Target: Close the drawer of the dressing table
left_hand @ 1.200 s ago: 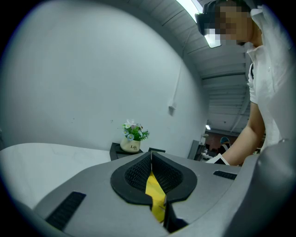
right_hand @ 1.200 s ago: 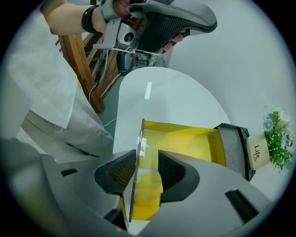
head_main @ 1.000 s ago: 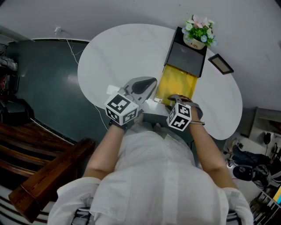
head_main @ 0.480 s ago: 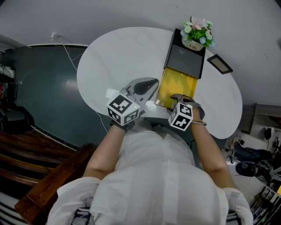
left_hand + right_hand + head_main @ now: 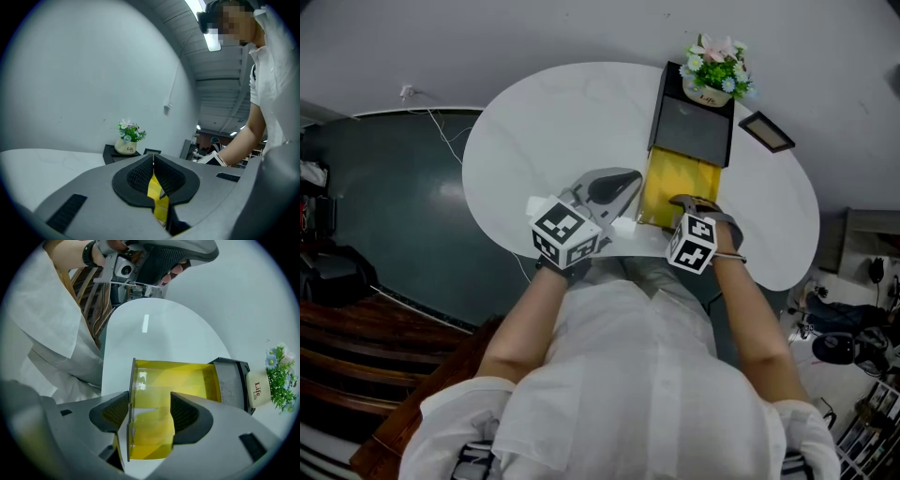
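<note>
A black organiser box stands on the white oval table, its clear yellow drawer pulled out toward me. In the right gripper view my right gripper points steeply down over the drawer. Its jaws are opening, and the drawer's front wall stands between the pads without being pressed. My left gripper hovers left of the drawer. In its own view the left gripper is shut with nothing held.
A flower pot sits on top of the box, and a small dark frame lies to its right. Dark floor runs along the table's left side, with wooden furniture at the lower left. My body is close against the table's near edge.
The right gripper has shifted slightly to the right at the drawer's front. The left gripper and the drawer look unmoved.
</note>
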{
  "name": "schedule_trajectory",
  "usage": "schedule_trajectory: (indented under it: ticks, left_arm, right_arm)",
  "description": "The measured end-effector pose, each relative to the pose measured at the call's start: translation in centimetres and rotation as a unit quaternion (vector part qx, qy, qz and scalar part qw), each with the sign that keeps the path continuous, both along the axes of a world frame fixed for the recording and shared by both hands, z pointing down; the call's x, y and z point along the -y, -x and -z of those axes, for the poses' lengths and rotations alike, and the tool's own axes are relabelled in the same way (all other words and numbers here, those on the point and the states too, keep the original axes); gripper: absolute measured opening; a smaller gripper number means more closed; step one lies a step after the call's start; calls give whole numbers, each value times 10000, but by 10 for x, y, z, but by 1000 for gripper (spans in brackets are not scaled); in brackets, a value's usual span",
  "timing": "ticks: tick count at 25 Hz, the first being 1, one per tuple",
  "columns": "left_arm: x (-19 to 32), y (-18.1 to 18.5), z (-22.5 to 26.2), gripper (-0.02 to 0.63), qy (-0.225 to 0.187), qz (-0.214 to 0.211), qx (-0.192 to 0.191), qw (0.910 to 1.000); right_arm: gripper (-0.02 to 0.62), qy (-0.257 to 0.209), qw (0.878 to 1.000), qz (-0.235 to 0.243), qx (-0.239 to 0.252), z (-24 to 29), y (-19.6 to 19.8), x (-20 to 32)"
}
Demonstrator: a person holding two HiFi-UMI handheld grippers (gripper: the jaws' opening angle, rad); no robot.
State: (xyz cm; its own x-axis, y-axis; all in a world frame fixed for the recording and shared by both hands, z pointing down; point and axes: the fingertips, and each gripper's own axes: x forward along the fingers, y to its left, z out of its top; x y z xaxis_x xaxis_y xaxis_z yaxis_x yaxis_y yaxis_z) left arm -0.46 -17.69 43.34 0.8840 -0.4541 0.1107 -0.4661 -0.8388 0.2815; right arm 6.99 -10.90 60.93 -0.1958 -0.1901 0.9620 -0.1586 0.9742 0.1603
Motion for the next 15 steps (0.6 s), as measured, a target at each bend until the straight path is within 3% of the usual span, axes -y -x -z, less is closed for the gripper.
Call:
schedule_trajectory:
  ticks: [10,15]
  left_arm:
    - [23,-7,1,18,44,214,-1,9998]
    - [34,-12,4,18,39,287,-37,9996]
  right_arm:
    - [272,-120,9998,109,79,4,-4,21]
    - [263,85,9995,261,150,4,-3,21]
